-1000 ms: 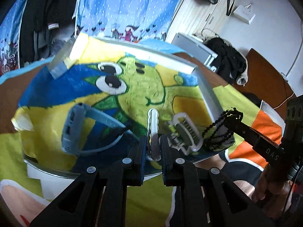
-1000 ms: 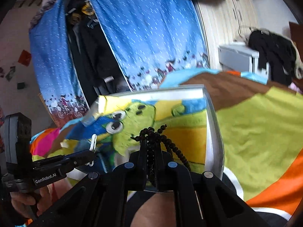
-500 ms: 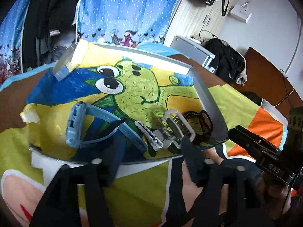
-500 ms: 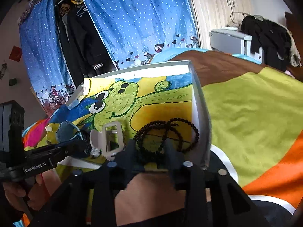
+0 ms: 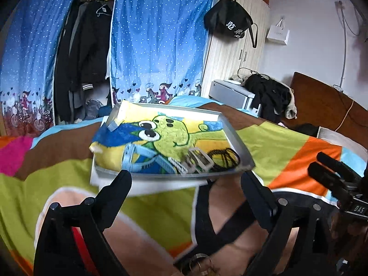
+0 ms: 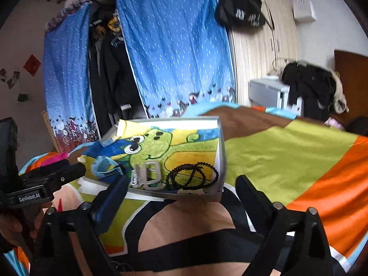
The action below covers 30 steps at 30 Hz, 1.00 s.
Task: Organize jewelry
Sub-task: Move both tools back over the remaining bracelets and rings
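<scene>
Bedspread: tray holds released beads, chain; both tongs opened, withdrawn.

A bed covered by a loud patchwork blanket in lime green, brown, orange, pink and light blue is seen in both views. A shallow silver-rimmed tray lined with a green cartoon drawing is set on that blanket, propped at a tilt. A white slab is tucked right under the tray's near edge.
</scene>
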Motion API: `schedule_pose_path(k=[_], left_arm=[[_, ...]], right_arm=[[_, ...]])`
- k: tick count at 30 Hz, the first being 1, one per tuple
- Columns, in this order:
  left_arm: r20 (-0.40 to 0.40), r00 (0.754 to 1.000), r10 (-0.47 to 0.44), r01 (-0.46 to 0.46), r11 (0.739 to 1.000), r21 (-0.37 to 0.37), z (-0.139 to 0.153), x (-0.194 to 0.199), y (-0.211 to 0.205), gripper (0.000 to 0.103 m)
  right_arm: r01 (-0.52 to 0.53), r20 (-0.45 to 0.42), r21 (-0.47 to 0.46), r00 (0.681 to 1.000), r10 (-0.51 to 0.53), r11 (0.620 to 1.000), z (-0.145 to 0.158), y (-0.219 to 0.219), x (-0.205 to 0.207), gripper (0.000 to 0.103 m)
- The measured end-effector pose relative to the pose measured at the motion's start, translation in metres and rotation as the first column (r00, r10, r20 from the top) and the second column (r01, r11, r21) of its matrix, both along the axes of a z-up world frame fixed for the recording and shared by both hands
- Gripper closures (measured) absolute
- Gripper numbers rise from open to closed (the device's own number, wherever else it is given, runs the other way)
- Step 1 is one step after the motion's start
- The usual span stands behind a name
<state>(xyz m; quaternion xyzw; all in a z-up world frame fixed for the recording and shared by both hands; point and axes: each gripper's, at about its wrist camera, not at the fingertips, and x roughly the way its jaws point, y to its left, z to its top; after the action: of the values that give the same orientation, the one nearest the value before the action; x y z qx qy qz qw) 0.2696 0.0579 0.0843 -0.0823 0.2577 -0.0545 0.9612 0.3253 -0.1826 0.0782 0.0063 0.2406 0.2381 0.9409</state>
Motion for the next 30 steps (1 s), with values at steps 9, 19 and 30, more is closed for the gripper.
schedule_pose_path(k=[9, 19, 30], left_arm=[[0.030, 0.999, -0.012, 0.012, 1.000, -0.009, 0.001, -0.084, -0.021, 0.005], [0.017, 0.999, -0.045, 0.044, 0.999, 0.014, -0.019, -0.159, -0.043, 0.005], [-0.058, 0.997, -0.059, 0.060, 0.998, 0.020, -0.052, -0.196, -0.054, 0.005]], right_arm=[[0.010, 0.104, -0.007, 0.995, -0.009, 1.000, 0.020, -0.026, -0.091, 0.000], [0.061, 0.084, 0.020, 0.994, -0.063, 0.998, 0.000, -0.050, -0.176, 0.000], [0.113, -0.010, -0.013, 0.994, -0.113, 0.994, -0.041, -0.068, -0.233, 0.000]])
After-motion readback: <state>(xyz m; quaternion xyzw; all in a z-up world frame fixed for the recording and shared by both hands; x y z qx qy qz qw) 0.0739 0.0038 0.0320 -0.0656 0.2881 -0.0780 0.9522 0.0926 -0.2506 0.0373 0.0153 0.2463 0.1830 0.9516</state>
